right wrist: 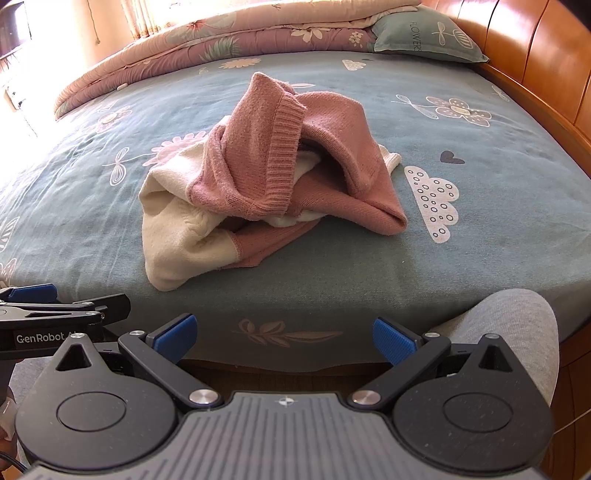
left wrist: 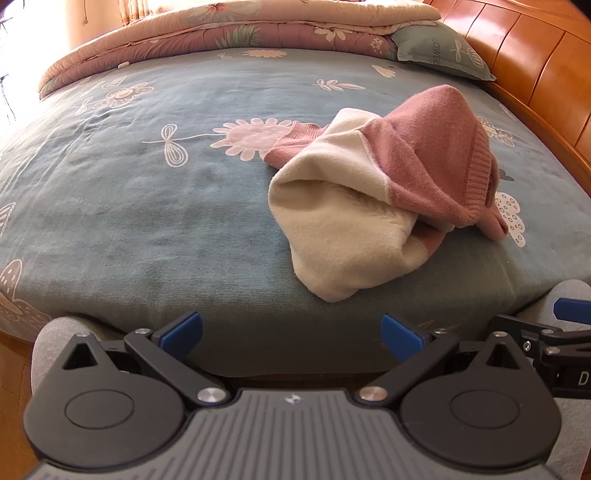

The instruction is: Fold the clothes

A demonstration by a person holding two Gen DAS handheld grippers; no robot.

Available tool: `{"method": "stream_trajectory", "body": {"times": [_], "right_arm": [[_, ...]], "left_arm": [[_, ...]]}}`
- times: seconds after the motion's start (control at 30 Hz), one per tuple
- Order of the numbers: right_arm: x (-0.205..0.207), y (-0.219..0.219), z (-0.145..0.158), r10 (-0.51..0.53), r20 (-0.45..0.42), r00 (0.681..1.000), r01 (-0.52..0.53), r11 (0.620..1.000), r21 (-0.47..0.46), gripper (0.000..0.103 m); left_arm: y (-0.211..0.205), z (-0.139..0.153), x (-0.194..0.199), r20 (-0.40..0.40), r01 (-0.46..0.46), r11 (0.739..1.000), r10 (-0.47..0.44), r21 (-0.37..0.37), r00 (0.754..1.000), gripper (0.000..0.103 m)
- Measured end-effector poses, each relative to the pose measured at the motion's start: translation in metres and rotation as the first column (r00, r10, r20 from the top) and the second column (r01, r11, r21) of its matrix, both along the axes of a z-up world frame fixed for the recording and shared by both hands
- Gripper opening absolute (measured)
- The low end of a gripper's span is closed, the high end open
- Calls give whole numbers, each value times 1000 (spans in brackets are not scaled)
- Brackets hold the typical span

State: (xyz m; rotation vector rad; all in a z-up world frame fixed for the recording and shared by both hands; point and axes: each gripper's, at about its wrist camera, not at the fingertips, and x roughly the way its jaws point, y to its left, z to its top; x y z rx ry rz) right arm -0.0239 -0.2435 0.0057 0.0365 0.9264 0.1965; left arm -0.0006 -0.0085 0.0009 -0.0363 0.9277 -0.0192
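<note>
Nearest, left gripper (left wrist: pixel 291 334) and right gripper (right wrist: pixel 284 334) hover at the bed's near edge, jaws spread wide, holding nothing. Just beyond, a crumpled pink-and-cream sweater (right wrist: pixel 266 177) lies in a heap on the blue floral bedsheet (left wrist: pixel 147 192). Farther back: folded quilt (right wrist: pixel 229 40), pillow (right wrist: pixel 424 33), wooden headboard (left wrist: pixel 535 62).

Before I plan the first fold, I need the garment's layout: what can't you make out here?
- Sweater: in both views it is crumpled onto itself, hiding its sleeves, its neck opening and most of its underside.
- Pillow: lettering cut off by the quilt, left view.
- Left gripper and right gripper: open, empty.
</note>
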Motion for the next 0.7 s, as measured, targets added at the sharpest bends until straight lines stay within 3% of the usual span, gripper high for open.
{"method": "stream_trajectory", "body": {"times": [0.7], "right_arm": [[1,2,-2,3,-5,1000,-3,1000,-3,103]], "left_arm": [[0,-1,1,-2,-2,1000,2,3,1000,102]]}}
